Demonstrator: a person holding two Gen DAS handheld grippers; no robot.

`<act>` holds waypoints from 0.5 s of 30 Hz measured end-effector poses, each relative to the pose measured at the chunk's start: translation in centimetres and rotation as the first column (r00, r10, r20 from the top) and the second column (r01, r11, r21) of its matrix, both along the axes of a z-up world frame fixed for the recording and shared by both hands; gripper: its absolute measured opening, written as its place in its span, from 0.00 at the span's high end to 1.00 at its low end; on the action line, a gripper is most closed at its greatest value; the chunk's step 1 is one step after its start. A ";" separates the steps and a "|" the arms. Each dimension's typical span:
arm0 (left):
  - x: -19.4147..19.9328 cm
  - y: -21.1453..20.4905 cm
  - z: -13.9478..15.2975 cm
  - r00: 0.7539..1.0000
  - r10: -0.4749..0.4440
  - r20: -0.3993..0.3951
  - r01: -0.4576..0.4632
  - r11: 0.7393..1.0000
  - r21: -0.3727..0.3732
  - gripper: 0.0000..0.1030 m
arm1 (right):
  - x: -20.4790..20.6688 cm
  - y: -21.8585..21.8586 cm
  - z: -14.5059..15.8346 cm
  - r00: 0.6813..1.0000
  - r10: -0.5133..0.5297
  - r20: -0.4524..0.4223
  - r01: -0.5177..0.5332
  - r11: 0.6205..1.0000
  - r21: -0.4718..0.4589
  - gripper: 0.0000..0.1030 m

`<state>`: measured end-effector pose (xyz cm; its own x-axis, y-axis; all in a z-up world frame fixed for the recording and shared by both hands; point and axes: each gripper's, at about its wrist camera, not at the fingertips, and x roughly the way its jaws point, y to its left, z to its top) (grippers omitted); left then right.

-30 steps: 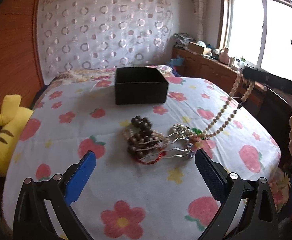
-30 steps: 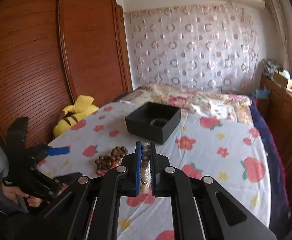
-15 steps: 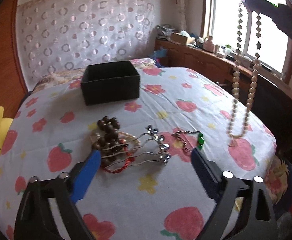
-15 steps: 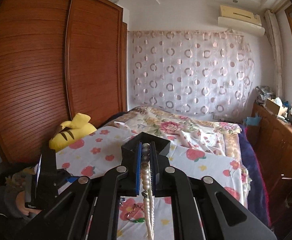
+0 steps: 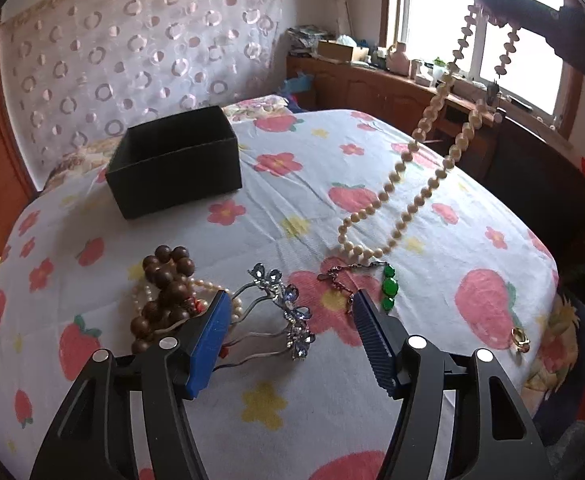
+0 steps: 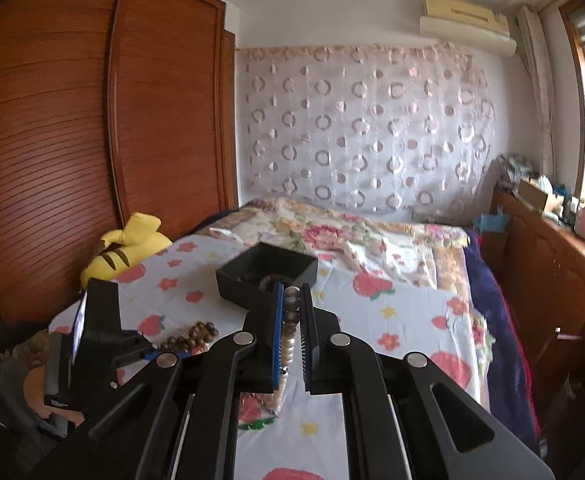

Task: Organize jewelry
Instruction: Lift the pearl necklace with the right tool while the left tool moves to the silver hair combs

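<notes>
My right gripper (image 6: 291, 320) is shut on a long pearl necklace (image 5: 412, 196), which hangs from high at the upper right with its low end near the bedspread. My left gripper (image 5: 288, 340) is open, low over the jewelry pile: silver hairpins with blue flowers (image 5: 284, 312), a brown bead bracelet (image 5: 164, 292), a small pearl string and a chain with green stones (image 5: 388, 286). The black box (image 5: 176, 164) stands open behind the pile; it also shows in the right wrist view (image 6: 266, 272), with something dark inside.
A gold ring (image 5: 517, 335) lies near the right edge of the strawberry bedspread (image 5: 292, 184). A yellow plush toy (image 6: 128, 248) sits at the left by the wooden wardrobe (image 6: 92, 140). A wooden cabinet runs under the window (image 5: 524, 40).
My left gripper has moved forward and down over the hairpins and its jaws have narrowed. The hanging necklace has swung left toward the box side.
</notes>
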<state>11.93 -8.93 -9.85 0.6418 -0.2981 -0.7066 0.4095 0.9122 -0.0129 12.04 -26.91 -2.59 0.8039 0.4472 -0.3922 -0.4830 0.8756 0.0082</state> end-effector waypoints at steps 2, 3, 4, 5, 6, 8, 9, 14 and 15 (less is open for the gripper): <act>0.5 -0.3 -0.3 1.000 -0.009 -0.016 0.009 1.000 0.010 0.44 | 0.3 -0.2 -0.6 1.000 -0.008 -0.012 0.008 1.000 -0.002 0.91; 0.6 -0.5 -0.5 1.000 -0.010 -0.020 0.010 1.000 0.017 0.44 | 0.4 -0.3 -0.8 1.000 -0.011 -0.017 0.011 1.000 -0.001 0.91; 0.8 -0.6 -0.6 1.000 -0.011 -0.020 0.012 1.000 0.023 0.46 | 0.4 -0.4 -1.0 1.000 -0.015 -0.019 0.015 1.000 0.000 0.91; 1.0 -0.7 -0.7 1.000 -0.010 -0.021 0.011 0.999 0.035 0.48 | 0.5 -0.6 -1.1 1.000 -0.019 -0.022 0.019 1.000 0.003 0.91; 1.1 -0.8 -0.7 1.000 -0.008 -0.021 0.009 0.999 0.045 0.49 | 0.6 -0.8 -1.2 0.999 -0.021 -0.027 0.021 1.000 0.008 0.91; 1.4 -0.8 -0.9 1.000 -0.007 -0.027 0.009 0.999 0.053 0.51 | 0.8 -1.0 -1.4 0.999 -0.026 -0.034 0.026 1.000 0.017 0.91; 1.6 -0.9 -0.9 0.999 -0.006 -0.031 0.008 0.998 0.057 0.51 | 0.8 -1.1 -1.4 0.999 -0.027 -0.036 0.028 0.999 0.020 0.91; 1.7 -1.5 -1.2 1.000 -0.011 -0.010 0.012 0.992 0.128 0.65 | 0.9 -1.3 -1.5 0.999 -0.025 -0.037 0.026 0.999 0.021 0.91; 1.8 -1.6 -1.2 1.000 -0.017 -0.009 0.018 0.991 0.132 0.65 | 0.9 -1.4 -1.5 0.999 -0.025 -0.038 0.026 0.999 0.021 0.91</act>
<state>13.75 -10.52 -11.06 0.6312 -0.2130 -0.7458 0.4260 0.8988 0.1039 12.96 -28.27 -4.13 0.7996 0.4356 -0.4133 -0.4598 0.8869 0.0453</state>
